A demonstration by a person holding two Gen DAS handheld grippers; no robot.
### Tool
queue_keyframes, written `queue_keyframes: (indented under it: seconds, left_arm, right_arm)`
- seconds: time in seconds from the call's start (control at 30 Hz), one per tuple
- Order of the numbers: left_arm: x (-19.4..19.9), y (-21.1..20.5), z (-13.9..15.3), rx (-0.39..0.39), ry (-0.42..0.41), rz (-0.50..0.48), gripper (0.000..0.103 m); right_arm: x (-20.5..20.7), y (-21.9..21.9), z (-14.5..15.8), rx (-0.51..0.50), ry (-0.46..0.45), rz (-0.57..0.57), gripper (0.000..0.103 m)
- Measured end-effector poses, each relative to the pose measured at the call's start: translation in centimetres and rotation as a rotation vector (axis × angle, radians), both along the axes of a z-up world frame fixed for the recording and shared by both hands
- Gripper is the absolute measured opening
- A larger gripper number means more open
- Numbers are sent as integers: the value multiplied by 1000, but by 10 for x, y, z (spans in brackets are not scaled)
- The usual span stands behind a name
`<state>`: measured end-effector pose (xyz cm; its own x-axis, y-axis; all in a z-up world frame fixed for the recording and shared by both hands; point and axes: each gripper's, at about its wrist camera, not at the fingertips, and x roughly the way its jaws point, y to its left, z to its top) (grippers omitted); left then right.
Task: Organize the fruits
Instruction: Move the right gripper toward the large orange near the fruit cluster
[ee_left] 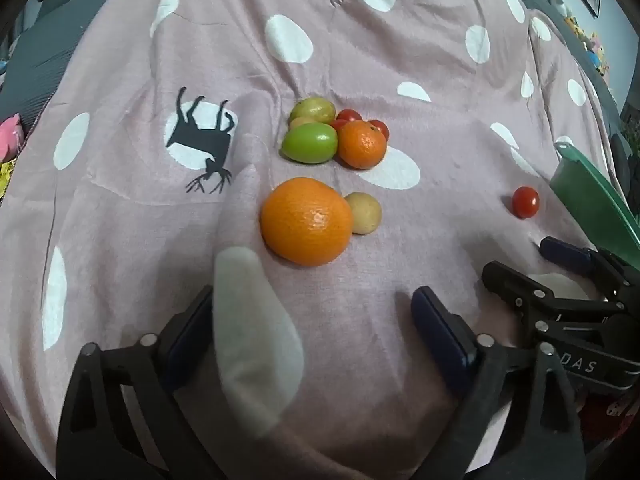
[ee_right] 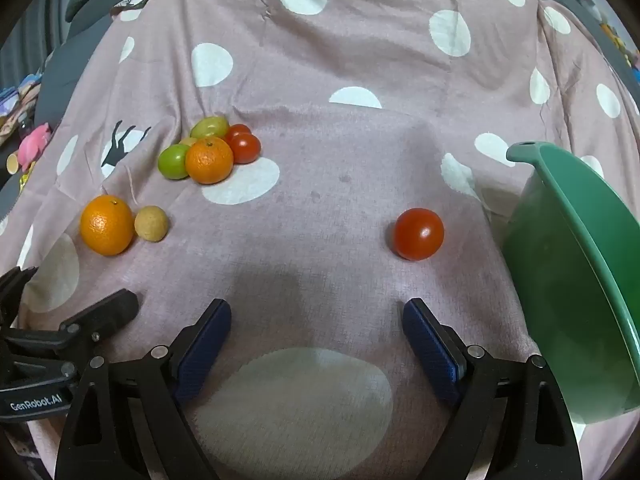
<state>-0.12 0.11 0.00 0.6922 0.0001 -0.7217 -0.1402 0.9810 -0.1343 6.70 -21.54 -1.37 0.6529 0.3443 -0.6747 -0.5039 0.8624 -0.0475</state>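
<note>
A large orange [ee_left: 306, 222] lies on the pink dotted blanket with a small tan fruit [ee_left: 363, 213] touching it. Behind them is a cluster: a smaller orange [ee_left: 362, 144], a green fruit [ee_left: 310, 143], a yellow-green fruit [ee_left: 313, 109] and cherry tomatoes [ee_left: 349, 115]. A single cherry tomato [ee_right: 418, 234] lies apart, left of a green bowl [ee_right: 576, 280]. My left gripper [ee_left: 316, 320] is open and empty, just short of the large orange. My right gripper [ee_right: 316, 328] is open and empty, short of the single tomato. The cluster also shows in the right wrist view [ee_right: 210, 152].
The blanket [ee_right: 320, 60] covers a bed with folds and white dots. Grey bedding and small toys [ee_right: 34, 140] lie at the far left edge. The right gripper's body [ee_left: 568, 300] shows at the lower right of the left wrist view.
</note>
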Motion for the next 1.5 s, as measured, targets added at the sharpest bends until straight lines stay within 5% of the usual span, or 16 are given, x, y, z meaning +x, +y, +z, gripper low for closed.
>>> queue_keyframes:
  seconds: [0.23, 0.43, 0.67, 1.03, 1.23, 1.5]
  left_arm:
    - [-17, 10, 6, 9, -35, 80, 67]
    - [-27, 8, 35, -68, -113, 68, 65]
    - [-35, 2, 64, -145, -125, -3, 63]
    - [-38, 21, 76, -260, -62, 28, 53]
    - [-44, 9, 79, -166, -111, 3, 49]
    - [-47, 10, 84, -185, -128, -20, 34]
  right_arm:
    - [-1, -1, 0, 8, 0, -3, 87]
    - [-8, -2, 7, -3, -11, -5, 86]
    - [-20, -14, 30, 129, -2, 47, 83]
    - [-34, -19, 42, 239, 9, 81, 75]
    - [-40, -16, 44, 241, -5, 86, 75]
    - [-37, -11, 40, 241, 27, 73, 66]
